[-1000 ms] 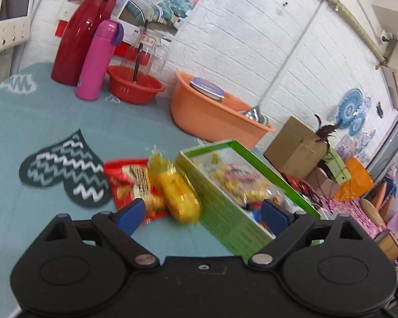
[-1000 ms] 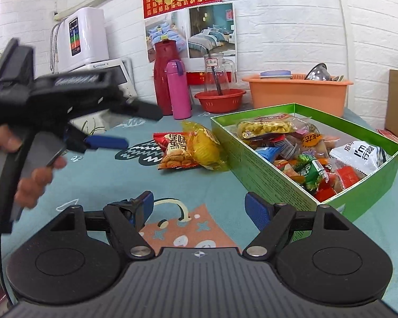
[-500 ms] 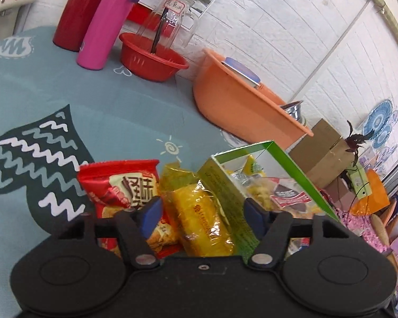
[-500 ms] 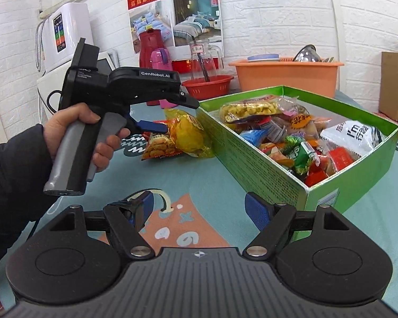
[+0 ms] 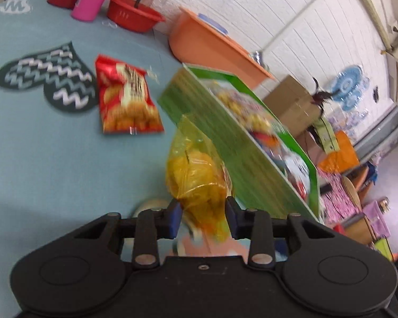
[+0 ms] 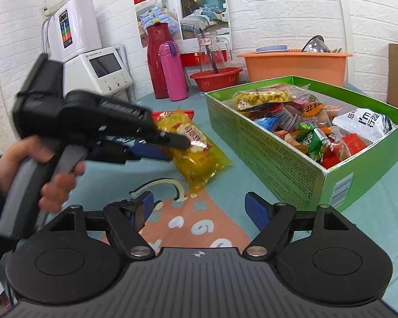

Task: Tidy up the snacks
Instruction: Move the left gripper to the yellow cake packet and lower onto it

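My left gripper (image 5: 202, 216) is shut on a yellow snack bag (image 5: 197, 175) and holds it above the table, beside the long wall of the green box (image 5: 225, 143). In the right wrist view the left gripper (image 6: 169, 145) holds the same yellow bag (image 6: 196, 153) left of the green box (image 6: 278, 159), which is full of mixed snack packets. A red snack bag (image 5: 124, 98) lies flat on the blue tablecloth, left of the box. My right gripper (image 6: 199, 208) is open and empty, low over the table in front of the box.
At the back stand a red thermos (image 6: 158, 61), a pink bottle (image 6: 172, 71), a red bowl (image 6: 216, 78) with a glass jar, and an orange basin (image 6: 294, 66). A white appliance (image 6: 100, 71) sits at the left. A cardboard box (image 5: 291, 103) stands beyond the table.
My left gripper closed on the yellow bag and lifted it off the table, pulling it back away from the red bag. The right gripper stayed put.
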`<state>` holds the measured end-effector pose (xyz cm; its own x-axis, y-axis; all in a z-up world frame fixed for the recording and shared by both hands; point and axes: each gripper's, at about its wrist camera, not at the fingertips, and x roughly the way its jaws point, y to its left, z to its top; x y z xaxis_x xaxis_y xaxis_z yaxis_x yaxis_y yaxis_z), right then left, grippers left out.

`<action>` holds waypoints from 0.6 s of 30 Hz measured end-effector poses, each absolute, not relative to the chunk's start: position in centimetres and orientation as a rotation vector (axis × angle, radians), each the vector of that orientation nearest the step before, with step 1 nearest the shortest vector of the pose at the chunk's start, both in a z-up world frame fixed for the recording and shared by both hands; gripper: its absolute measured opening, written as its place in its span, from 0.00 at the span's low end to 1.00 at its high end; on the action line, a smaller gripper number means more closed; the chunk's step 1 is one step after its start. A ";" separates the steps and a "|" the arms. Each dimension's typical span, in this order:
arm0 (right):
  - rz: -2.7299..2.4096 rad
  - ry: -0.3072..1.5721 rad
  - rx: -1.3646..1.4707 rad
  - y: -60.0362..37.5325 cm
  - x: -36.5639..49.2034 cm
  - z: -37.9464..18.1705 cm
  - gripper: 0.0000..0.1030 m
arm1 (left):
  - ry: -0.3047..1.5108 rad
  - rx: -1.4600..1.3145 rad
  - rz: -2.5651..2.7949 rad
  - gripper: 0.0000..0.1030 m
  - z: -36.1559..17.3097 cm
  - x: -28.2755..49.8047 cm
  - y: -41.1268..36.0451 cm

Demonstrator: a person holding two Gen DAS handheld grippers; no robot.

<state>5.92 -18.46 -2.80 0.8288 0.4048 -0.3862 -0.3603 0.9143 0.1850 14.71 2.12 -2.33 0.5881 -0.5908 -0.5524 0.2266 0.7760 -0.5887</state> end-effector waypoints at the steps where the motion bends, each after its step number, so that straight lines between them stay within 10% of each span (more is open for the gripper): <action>1: 0.410 0.433 0.101 -18.4 5.7 -2.8 1.00 | 0.821 -0.488 -0.505 0.26 -2.4 13.8 2.3; 5: 0.422 0.431 0.094 -18.3 5.2 -2.8 1.00 | 0.772 -0.470 -0.446 0.96 -1.5 10.5 4.2; 18: 0.464 0.444 0.082 -16.0 6.8 -2.3 1.00 | 0.696 -0.465 -0.396 1.00 -0.4 12.4 5.7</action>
<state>6.81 -16.03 -2.28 0.8009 0.4502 -0.3948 -0.4148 0.8927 0.1762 12.44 5.70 -0.42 0.7015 -0.4926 -0.5151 0.1914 0.8264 -0.5296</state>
